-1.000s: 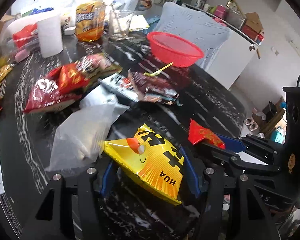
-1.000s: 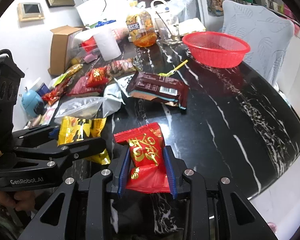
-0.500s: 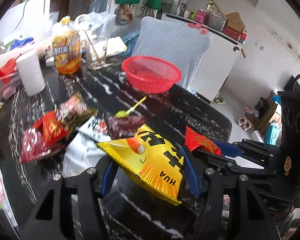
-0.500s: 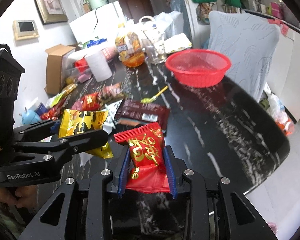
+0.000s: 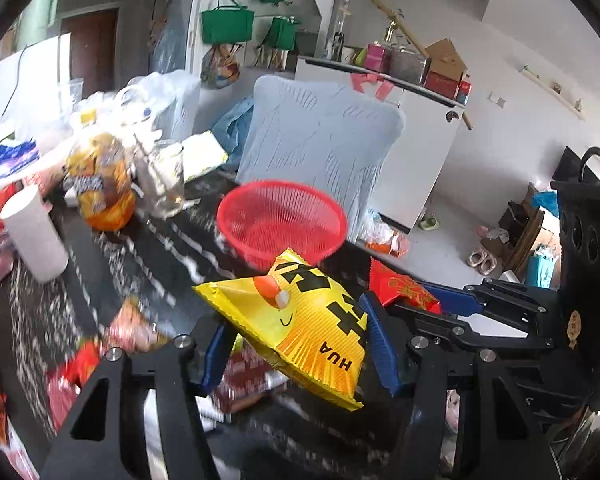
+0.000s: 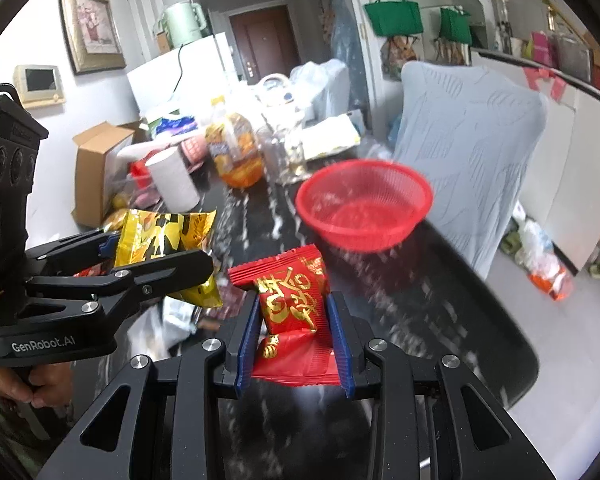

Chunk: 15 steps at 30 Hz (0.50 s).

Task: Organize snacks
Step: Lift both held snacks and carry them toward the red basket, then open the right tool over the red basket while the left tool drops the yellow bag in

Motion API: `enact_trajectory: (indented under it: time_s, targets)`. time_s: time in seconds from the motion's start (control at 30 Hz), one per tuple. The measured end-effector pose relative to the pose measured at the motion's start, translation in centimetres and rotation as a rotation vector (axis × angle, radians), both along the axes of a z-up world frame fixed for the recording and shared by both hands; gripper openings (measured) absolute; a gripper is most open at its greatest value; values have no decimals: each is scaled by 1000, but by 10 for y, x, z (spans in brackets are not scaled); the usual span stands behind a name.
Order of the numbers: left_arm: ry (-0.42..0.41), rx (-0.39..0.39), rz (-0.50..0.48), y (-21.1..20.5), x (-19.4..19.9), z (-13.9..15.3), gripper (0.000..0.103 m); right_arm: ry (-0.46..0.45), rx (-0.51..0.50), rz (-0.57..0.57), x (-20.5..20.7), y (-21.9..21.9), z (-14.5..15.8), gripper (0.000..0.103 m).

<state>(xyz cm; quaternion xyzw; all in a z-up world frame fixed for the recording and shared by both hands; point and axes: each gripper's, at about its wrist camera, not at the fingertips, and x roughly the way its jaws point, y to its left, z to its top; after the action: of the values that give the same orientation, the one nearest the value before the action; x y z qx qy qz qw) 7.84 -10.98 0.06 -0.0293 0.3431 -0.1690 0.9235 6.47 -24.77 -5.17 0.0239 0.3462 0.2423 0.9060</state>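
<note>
Both claws have risen off the black marble table [image 6: 440, 280]: left claw [image 5: 296, 344] pinching a yellow crinkled snack bag [image 5: 300, 320], right claw [image 6: 294, 344] narrowly clamping a red gold-lettered packet [image 6: 296, 308], lower centre.

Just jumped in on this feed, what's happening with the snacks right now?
A person holds a gripper in each hand, both loaded. The left gripper is shut on a yellow snack bag; the right gripper is shut on a red snack packet. Both are held above the dark marble table, facing the empty red basket. More snack packs lie on the table to the left. Nothing is in the basket yet.
</note>
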Motion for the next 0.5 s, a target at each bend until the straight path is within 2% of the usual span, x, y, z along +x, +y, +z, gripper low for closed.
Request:
enact_trajectory:
  time_s: [0.3,0.5]
  targets:
    - [-70,58,-25,-16,58,23,59,-48,-12,-57,51,-12,22,33]
    - [-85,90,-31,-25,93,26,59,-76,-37,-89,88,-20,33,33]
